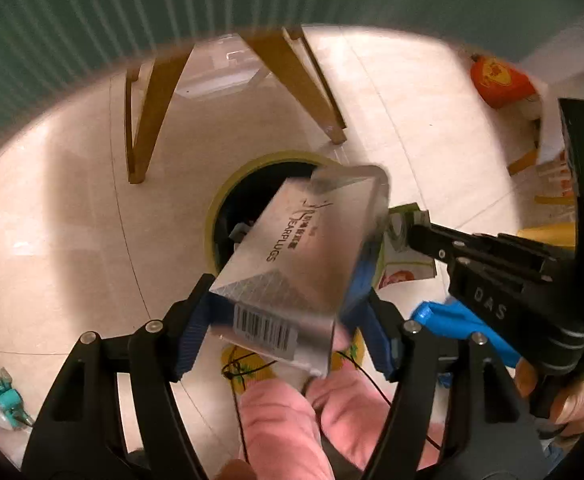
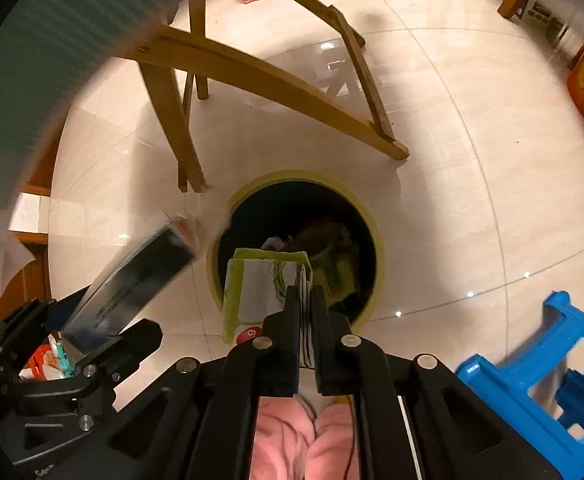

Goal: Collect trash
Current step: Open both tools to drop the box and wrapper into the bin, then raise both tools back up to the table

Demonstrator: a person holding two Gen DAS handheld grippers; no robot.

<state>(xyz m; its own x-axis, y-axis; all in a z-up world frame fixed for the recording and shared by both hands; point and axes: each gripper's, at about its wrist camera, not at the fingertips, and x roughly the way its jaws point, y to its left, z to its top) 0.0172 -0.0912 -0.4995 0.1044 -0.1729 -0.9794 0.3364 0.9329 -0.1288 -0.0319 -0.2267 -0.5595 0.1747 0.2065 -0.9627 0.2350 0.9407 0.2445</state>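
Both grippers point steeply down over a round bin (image 2: 373, 224) with a yellow-green rim and dark interior, standing on glossy pale floor tiles (image 1: 52, 216).

Left gripper (image 1: 288, 320): black frame, ribbed blue pads. Its jaws stand wide, with a flat silver box (image 1: 303, 248) between them (printed "EARPLUGS", barcode label at the near end). The box's matte metallic face tilts out over the bin's mouth; its edges are motion-blurred, so whether the pads still press on it cannot be told.

Right gripper (image 2: 302, 300): black fingers drawn narrow, pinching the edge of a flattened carton (image 2: 252, 292) of green and white card, creased, with a red patch near its lower end. The carton hangs above the near side of the bin opening. Inside the bin lie crumpled scraps, brownish and green.

Beyond the bin stand the splayed, tapered wooden legs (image 2: 172, 120) of a piece of furniture; a ribbed teal surface (image 1: 92, 20) fills the upper left. A blue moulded plastic stool (image 2: 539, 368) stands at the right. Pink fabric (image 1: 288, 420) shows below the grippers.
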